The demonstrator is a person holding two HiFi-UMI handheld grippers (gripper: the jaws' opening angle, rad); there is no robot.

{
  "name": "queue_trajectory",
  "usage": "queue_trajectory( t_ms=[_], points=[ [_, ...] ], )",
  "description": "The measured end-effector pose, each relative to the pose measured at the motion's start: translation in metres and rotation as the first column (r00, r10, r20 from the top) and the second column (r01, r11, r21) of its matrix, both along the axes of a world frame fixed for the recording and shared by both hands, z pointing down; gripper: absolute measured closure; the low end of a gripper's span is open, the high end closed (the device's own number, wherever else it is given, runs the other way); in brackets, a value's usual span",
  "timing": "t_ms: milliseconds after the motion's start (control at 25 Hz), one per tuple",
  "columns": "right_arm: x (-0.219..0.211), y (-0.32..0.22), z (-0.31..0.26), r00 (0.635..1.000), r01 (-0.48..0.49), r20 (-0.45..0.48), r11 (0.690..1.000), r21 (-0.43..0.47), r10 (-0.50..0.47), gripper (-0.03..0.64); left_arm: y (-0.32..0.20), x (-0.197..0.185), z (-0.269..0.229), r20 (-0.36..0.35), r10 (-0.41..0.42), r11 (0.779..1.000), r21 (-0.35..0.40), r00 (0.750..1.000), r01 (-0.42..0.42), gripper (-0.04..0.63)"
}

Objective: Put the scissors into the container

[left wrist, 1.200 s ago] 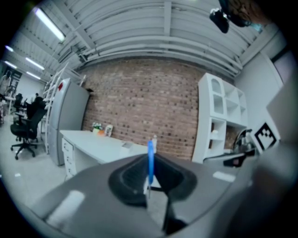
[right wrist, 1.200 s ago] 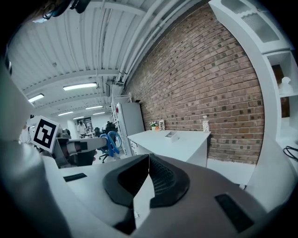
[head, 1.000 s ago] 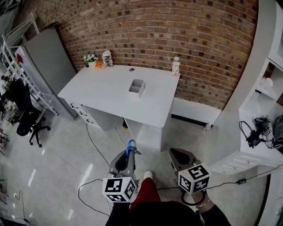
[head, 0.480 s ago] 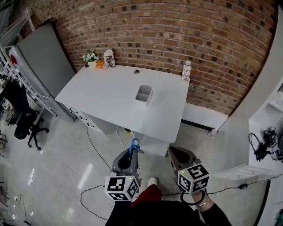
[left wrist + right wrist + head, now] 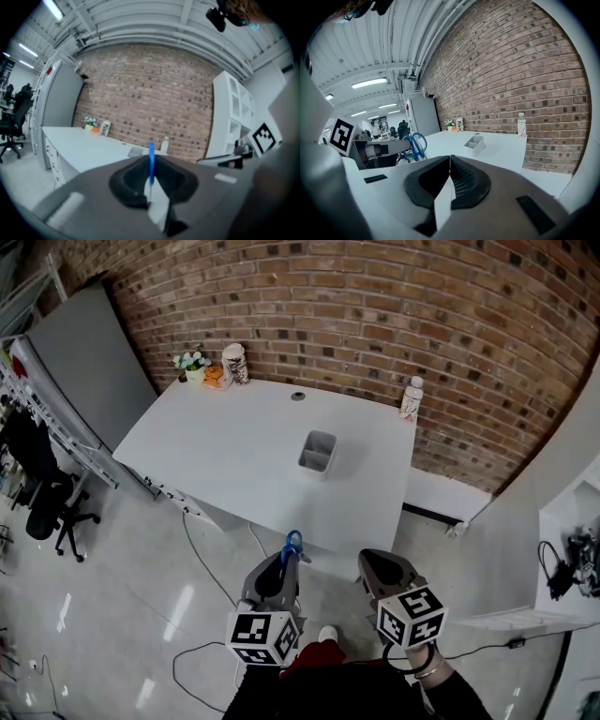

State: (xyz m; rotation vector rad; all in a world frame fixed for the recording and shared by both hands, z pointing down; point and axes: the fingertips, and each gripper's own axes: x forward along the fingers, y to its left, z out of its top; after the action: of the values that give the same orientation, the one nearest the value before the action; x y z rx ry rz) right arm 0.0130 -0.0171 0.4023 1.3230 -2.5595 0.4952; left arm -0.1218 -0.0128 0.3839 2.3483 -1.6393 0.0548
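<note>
Gripping the scissors (image 5: pixel 292 545) by the blade end, the left gripper (image 5: pixel 278 570) has its jaws closed on them. The blue handle loops stand out ahead of the jaw tips and appear edge-on in the left gripper view. The scissors are thus off any surface, held in the air above the floor (image 5: pixel 112 615), just short of the near edge of the table (image 5: pixel 216 446). The right gripper (image 5: pixel 450 161) is beside the left, with its jaws pressed together and nothing between them.

The container (image 5: pixel 318 450), a grey open-topped box with two compartments, stands upright towards the middle of the white table, well apart from the scissors. Nothing is seen projecting from it. A bottle (image 5: pixel 411 397) stands at the far right corner. A small flower pot (image 5: pixel 193 363) and a jar (image 5: pixel 233 363) stand at the far left corner. All three are near the brick wall (image 5: pixel 375 315) and away from the container.

Assessment: the pickup is complete and the hold appears adequate. Outstanding items are bringing the scissors over the container, lowering them into a compartment and releasing them. The task is judged to be at the carrying stage, with placement not yet started.
</note>
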Motion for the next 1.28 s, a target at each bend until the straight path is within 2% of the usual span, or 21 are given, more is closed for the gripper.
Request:
queue_trajectory(
  t_ms=[400, 800, 1280],
  points=[
    [-0.012, -0.028, 0.010, 1.000, -0.005, -0.002, 1.000, -0.026, 0.005, 0.608, -0.031, -0.011, 0.005, -0.015, 0.003, 1.000, -0.008, 1.000, -0.003, 0.565],
    [-0.005, -0.052, 0.010, 1.000, -0.006, -0.007, 1.000, -0.028, 0.006, 0.607, -0.060, -0.015, 0.001, -0.032, -0.029, 1.000, 0.003, 0.999, 0.029, 0.565],
    [-0.008, -0.132, 0.019, 0.998, 0.065, -0.001, 0.996, -0.053, -0.065, 0.607, -0.133, -0.013, 0.010, -0.048, -0.089, 0.996, -0.027, 0.995, 0.088, 0.565]
  ],
)
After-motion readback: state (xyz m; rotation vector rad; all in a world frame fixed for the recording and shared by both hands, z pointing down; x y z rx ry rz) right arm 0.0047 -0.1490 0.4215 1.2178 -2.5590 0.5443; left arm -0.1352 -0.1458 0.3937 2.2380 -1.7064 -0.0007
